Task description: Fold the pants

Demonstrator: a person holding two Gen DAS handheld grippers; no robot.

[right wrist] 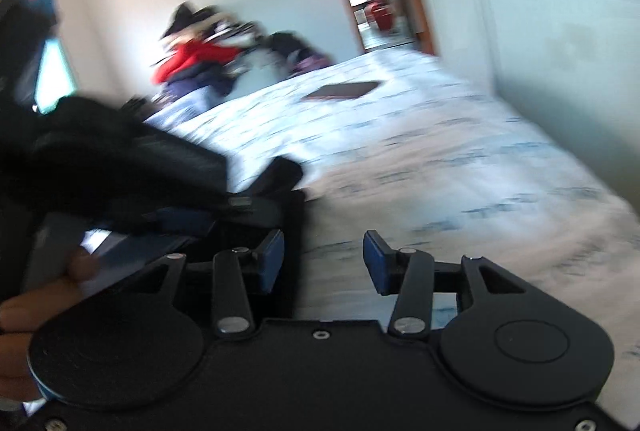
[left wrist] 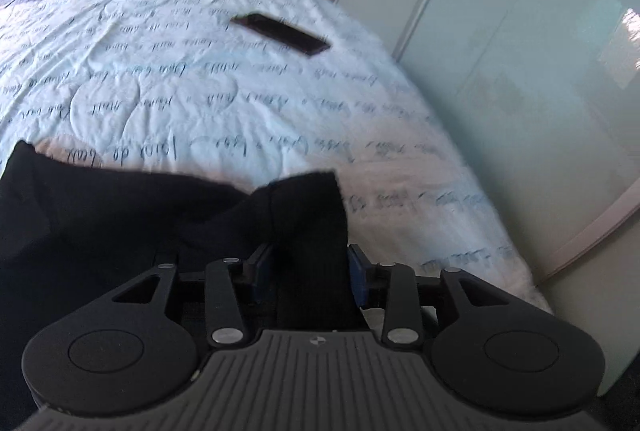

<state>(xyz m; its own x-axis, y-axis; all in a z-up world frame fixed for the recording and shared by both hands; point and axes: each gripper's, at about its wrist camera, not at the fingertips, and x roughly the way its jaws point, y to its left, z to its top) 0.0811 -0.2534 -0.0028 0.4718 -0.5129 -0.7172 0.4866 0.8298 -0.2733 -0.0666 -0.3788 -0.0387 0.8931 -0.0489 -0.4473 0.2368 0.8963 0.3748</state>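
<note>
The black pants (left wrist: 100, 223) hang bunched at the lower left of the left wrist view, above a white quilt with blue script (left wrist: 200, 79). My left gripper (left wrist: 310, 271) is shut on a fold of the black pants, which fills the gap between its blue pads. In the right wrist view the pants (right wrist: 120, 159) show blurred at the left, with the other gripper and a hand under them. My right gripper (right wrist: 323, 263) is open and empty, its blue pads apart above the quilt (right wrist: 440, 183).
A dark flat phone-like object (left wrist: 280, 33) lies on the far part of the bed; it also shows in the right wrist view (right wrist: 344, 90). A pale wardrobe door (left wrist: 520, 71) stands close on the right. A pile of clothes (right wrist: 200, 59) lies beyond the bed.
</note>
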